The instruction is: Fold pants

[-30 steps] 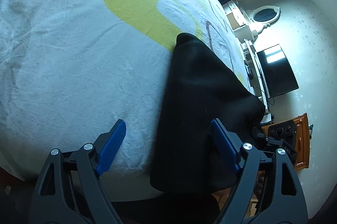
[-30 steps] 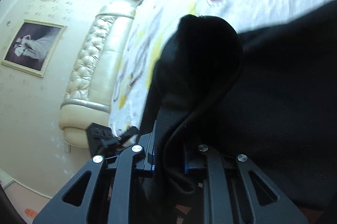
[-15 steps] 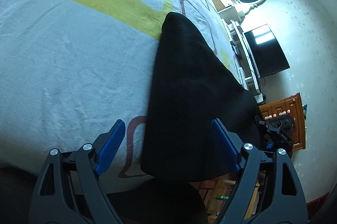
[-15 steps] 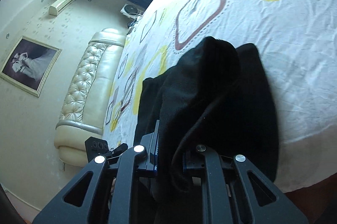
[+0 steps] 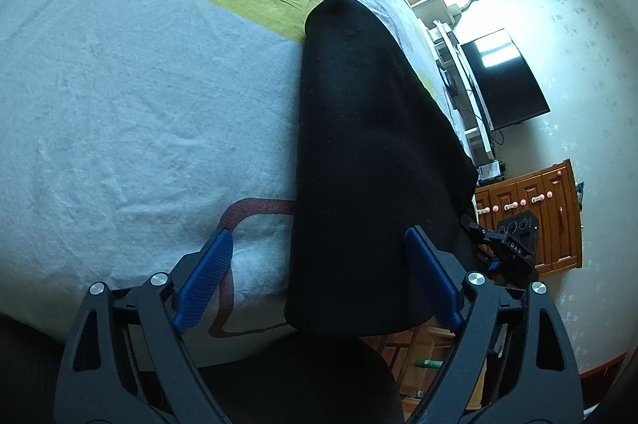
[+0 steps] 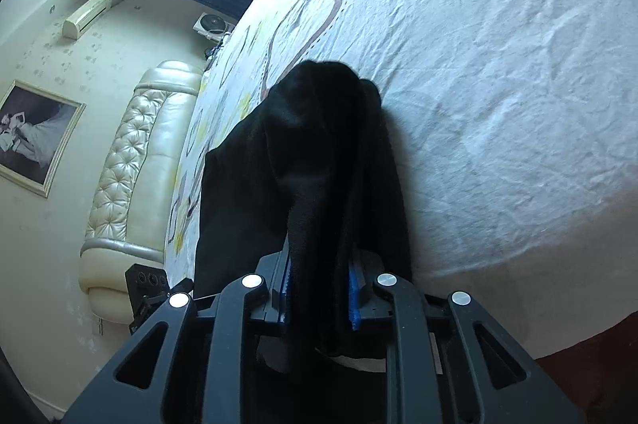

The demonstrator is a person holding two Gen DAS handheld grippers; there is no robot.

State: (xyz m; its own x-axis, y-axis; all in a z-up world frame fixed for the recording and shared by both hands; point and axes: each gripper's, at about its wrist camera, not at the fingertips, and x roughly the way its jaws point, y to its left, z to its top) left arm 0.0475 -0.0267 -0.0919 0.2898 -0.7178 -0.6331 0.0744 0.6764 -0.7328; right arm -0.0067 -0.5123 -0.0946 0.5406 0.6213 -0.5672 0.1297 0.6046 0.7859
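The black pants lie lengthwise on the patterned bed sheet, one end hanging over the bed's near edge. My left gripper is open; its blue pads sit either side of that hanging end without touching it. My right gripper is shut on a bunched fold of the black pants, which drape forward from its jaws onto the bed. The right gripper also shows in the left wrist view, at the far side of the pants.
The bed sheet is white with yellow and brown shapes. A padded headboard stands at the left. A TV, white shelves and a wooden cabinet stand along the wall beyond the bed.
The right gripper has pulled back with the pants, which now lie narrower and longer on the sheet. The left gripper has moved nearer the hanging end, still open.
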